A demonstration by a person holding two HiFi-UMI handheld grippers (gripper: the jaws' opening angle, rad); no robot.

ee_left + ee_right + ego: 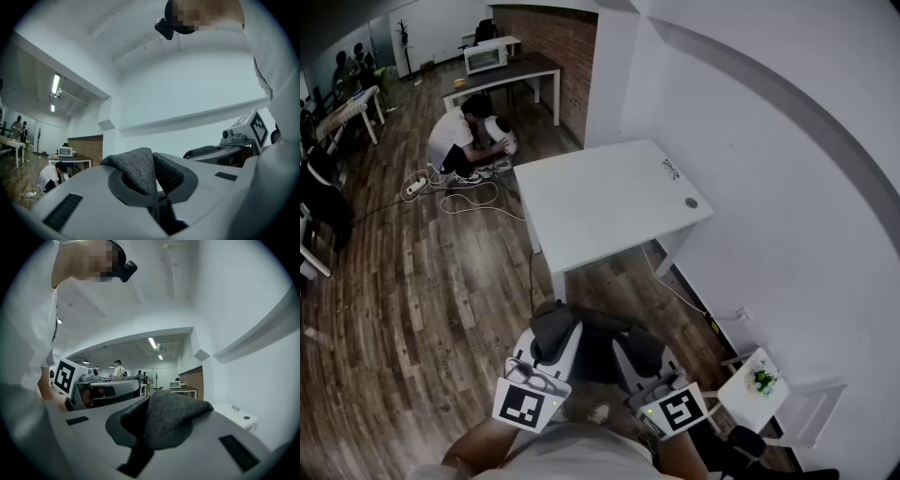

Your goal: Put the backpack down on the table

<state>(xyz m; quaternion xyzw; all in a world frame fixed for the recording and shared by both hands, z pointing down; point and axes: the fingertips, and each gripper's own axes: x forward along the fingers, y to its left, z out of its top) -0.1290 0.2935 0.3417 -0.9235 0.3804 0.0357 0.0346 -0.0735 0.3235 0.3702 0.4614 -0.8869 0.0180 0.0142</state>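
A dark backpack [598, 354] hangs between my two grippers, low in the head view, over the wood floor just short of the white table [609, 202]. The left gripper [551, 330] is shut on a fold of the backpack's grey woven strap [138, 169]; the cloth bulges up out of the jaws [152, 190]. The right gripper [643, 354] is likewise shut on grey strap cloth [173, 420], which fills its jaws [149, 437]. Both grippers point level, side by side. Most of the backpack's body is hidden beneath them.
The table's top holds only a small dark item [670, 169] and a cable hole. A person [461, 141] crouches beyond its far left corner, with cables [469, 199] on the floor. White wall runs along the right. A small white stand with a plant [759, 382] sits at lower right.
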